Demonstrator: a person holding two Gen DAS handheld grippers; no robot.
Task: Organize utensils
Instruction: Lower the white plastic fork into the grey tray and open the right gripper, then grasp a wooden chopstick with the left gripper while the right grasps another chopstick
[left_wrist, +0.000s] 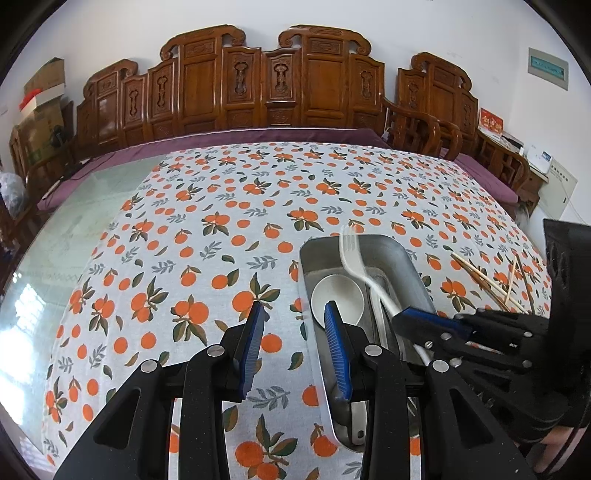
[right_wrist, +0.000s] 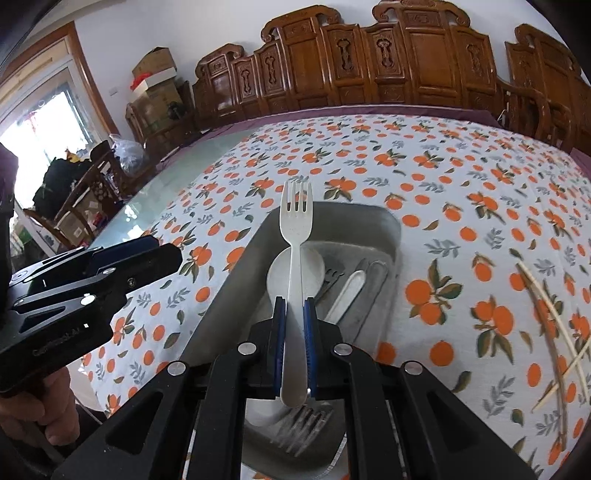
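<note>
Fork (right_wrist: 295, 258), white plastic: clamped by its handle between the blue pads of the right tongs (right_wrist: 294, 325), tines pointing away from the camera and lifted above the tray. In the left wrist view the same fork (left_wrist: 354, 258) slants up out of the right tongs (left_wrist: 402, 317), tines over the tray's far end.

Tray (right_wrist: 384, 229), rectangular, grey metal, rounded corners: lies on the table toward its near right part, long side running away from the camera. Contents: a white spoon (right_wrist: 314, 266) with a round bowl, a second pale utensil handle (right_wrist: 347, 291) lying beside it, and a metal fork (right_wrist: 301, 424) at the near end, partly hidden under the tongs. The left wrist view shows the spoon bowl (left_wrist: 338, 299) in the middle of the tray (left_wrist: 391, 251).

Chopsticks (right_wrist: 554, 321), pale wood, several: loose and crossed on the cloth, right of the tray, toward the table's right edge; seen also in the left wrist view (left_wrist: 487, 280).

Left tongs (left_wrist: 295, 332): released, nothing between the pads; one pad over the cloth, the other over the tray's left rim. In the right wrist view they sit at the left (right_wrist: 122, 254), held by a hand (right_wrist: 40, 413).

Tablecloth (left_wrist: 207, 221), pale with orange fruit and leaves: covers most of the table; bare glass top (left_wrist: 74, 229) shows at the left.

Carved wooden bench backs (left_wrist: 258, 81) stand beyond the far edge.
</note>
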